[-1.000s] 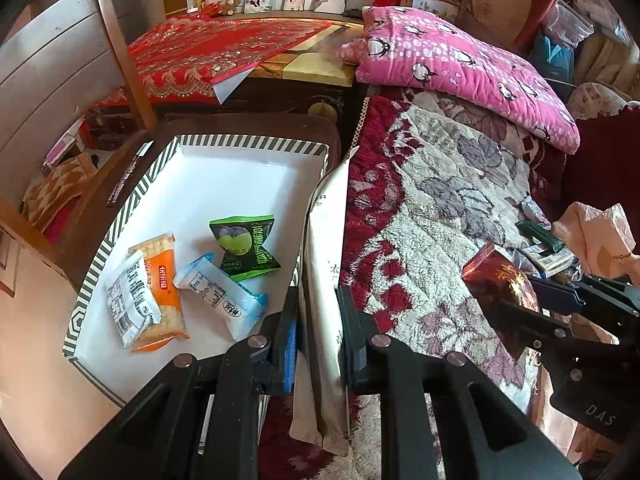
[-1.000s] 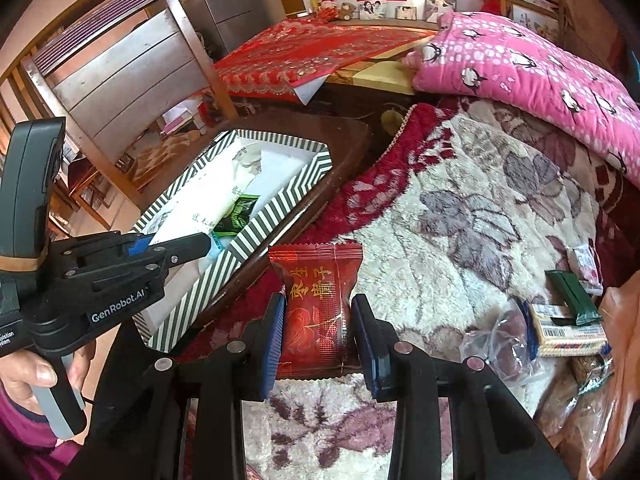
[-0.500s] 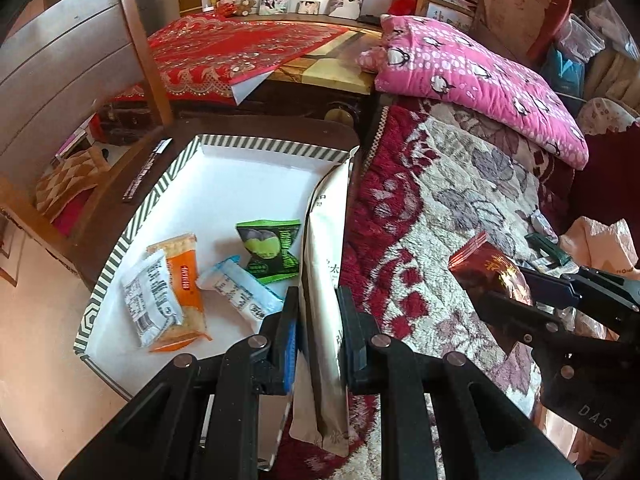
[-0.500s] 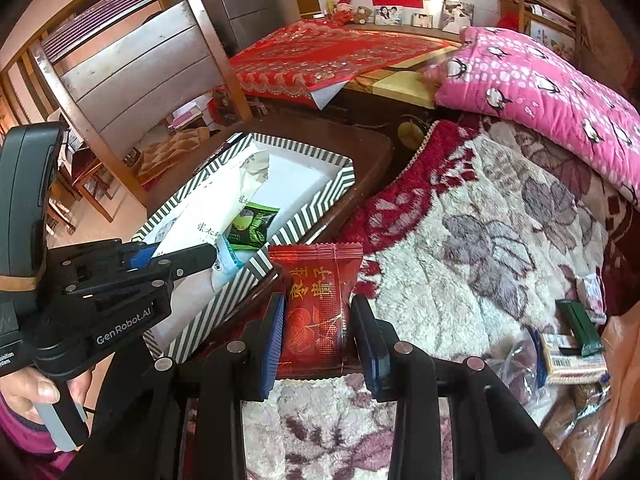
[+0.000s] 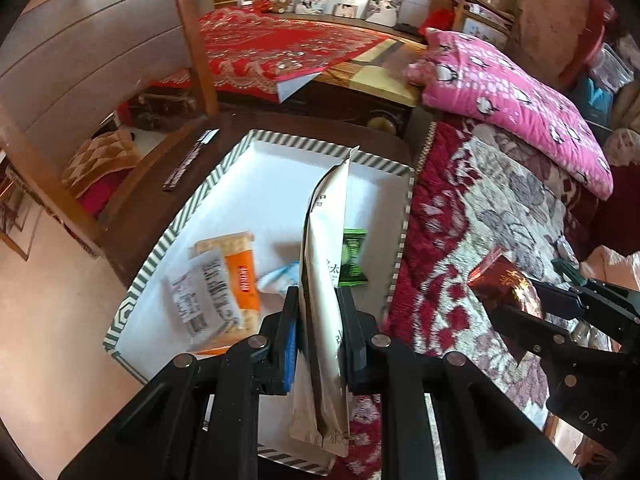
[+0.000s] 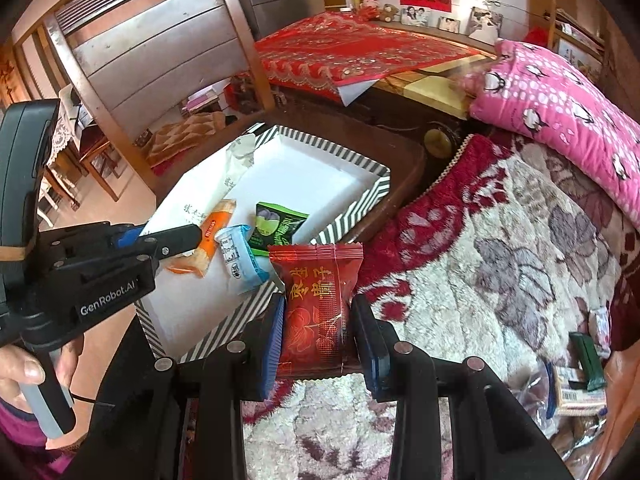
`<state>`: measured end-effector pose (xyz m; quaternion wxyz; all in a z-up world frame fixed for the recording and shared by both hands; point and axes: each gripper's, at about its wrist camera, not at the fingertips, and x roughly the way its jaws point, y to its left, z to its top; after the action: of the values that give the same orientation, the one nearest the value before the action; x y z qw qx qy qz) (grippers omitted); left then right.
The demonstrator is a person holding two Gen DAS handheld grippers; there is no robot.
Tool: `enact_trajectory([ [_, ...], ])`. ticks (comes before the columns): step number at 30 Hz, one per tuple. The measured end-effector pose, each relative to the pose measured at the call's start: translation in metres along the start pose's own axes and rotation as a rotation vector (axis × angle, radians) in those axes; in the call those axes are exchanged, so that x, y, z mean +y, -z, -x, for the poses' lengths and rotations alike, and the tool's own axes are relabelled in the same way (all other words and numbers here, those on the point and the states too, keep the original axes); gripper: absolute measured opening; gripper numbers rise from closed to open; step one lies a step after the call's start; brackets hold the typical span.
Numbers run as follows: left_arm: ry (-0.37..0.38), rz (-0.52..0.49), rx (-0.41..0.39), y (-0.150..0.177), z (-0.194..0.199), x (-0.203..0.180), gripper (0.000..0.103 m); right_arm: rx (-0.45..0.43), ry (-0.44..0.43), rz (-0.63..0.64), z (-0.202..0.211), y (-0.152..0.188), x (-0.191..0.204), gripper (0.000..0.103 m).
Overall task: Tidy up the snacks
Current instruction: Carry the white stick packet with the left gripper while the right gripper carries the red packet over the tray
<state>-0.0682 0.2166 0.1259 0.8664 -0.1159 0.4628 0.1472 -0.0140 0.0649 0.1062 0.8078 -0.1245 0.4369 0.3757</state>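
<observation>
A white tray with a green-striped rim [image 5: 188,216] [image 6: 352,204] sits on a dark wooden stool. In it lie an orange cracker pack [image 5: 240,276] [image 6: 208,240], a white pack [image 5: 200,300], a light blue pack [image 6: 240,256] and a green pack [image 5: 352,256] [image 6: 276,226]. My left gripper [image 5: 318,320] is shut on a long beige pouch [image 5: 326,248] [image 6: 200,196], held on edge above the tray. My right gripper [image 6: 316,328] is shut on a red snack packet [image 6: 318,304] [image 5: 506,286], over the tray's near corner beside the blanket.
A floral red and cream blanket [image 6: 500,248] covers the surface on the right, with a pink pillow [image 6: 560,100] behind it. More snacks and bags [image 6: 580,372] lie at the far right. A wooden chair back [image 6: 152,40] stands behind the stool. A hand [image 6: 24,368] grips the left handle.
Both grippers have shifted left toward the tray. The beige pouch now hangs over the tray's inside, and the red packet has come from over the blanket to the tray's edge.
</observation>
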Motion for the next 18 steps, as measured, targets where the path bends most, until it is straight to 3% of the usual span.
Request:
enact_trajectory([
  [18,-0.049,0.097,0.033,-0.001,-0.02,0.049,0.017,0.057,-0.021,0.083,-0.039,-0.025,0.03,0.036],
])
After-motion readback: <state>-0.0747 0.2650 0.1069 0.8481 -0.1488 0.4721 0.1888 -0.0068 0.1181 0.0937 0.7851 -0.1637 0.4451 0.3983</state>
